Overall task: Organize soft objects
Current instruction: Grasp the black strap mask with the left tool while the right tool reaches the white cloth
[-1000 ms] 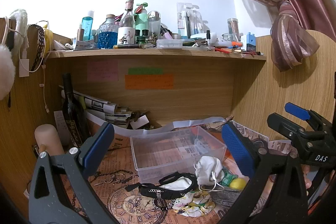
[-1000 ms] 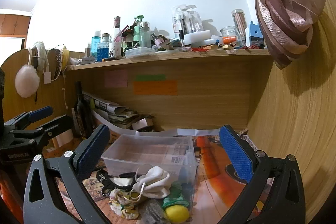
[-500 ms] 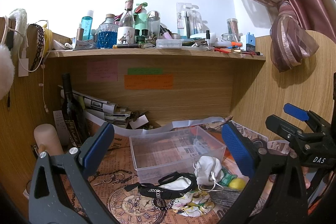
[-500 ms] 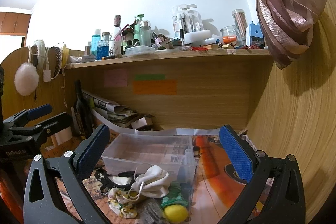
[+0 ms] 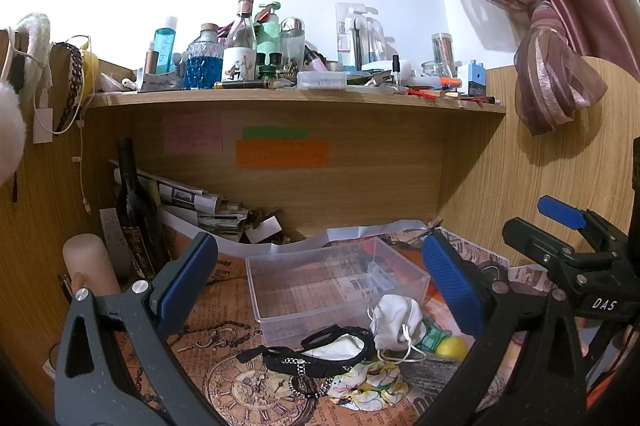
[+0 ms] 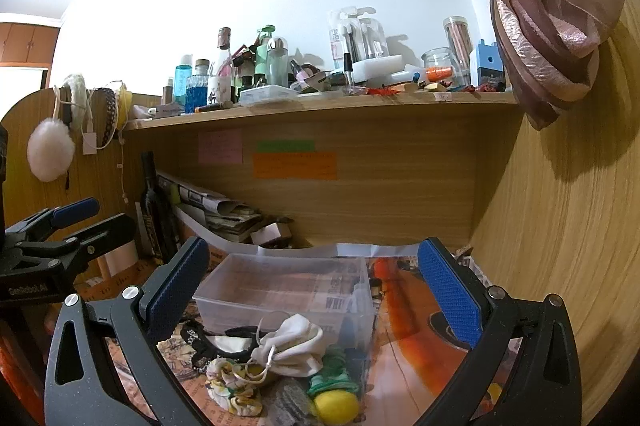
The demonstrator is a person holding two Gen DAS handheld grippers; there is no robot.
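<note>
A clear plastic box [image 5: 336,286] stands empty on the desk, also in the right wrist view [image 6: 280,290]. In front of it lies a heap of soft things: a white face mask [image 5: 396,318] [image 6: 292,346], a black lace piece [image 5: 320,350] [image 6: 216,342], a floral cloth [image 5: 368,382] [image 6: 232,386], a green cloth [image 6: 332,374], a grey knit piece [image 5: 428,374] and a yellow ball [image 5: 450,348] [image 6: 336,408]. My left gripper [image 5: 316,278] is open and empty above the heap. My right gripper [image 6: 312,286] is open and empty, to the right of the left one.
A dark wine bottle [image 5: 134,210], rolled papers [image 5: 192,198] and a beige cylinder [image 5: 86,262] stand at the back left. A shelf [image 5: 296,98] crowded with bottles overhangs the desk. Wooden walls close both sides. A pink curtain [image 5: 552,74] hangs at right.
Both grippers have drifted very slightly; nothing was picked up and the heap and box have not moved.
</note>
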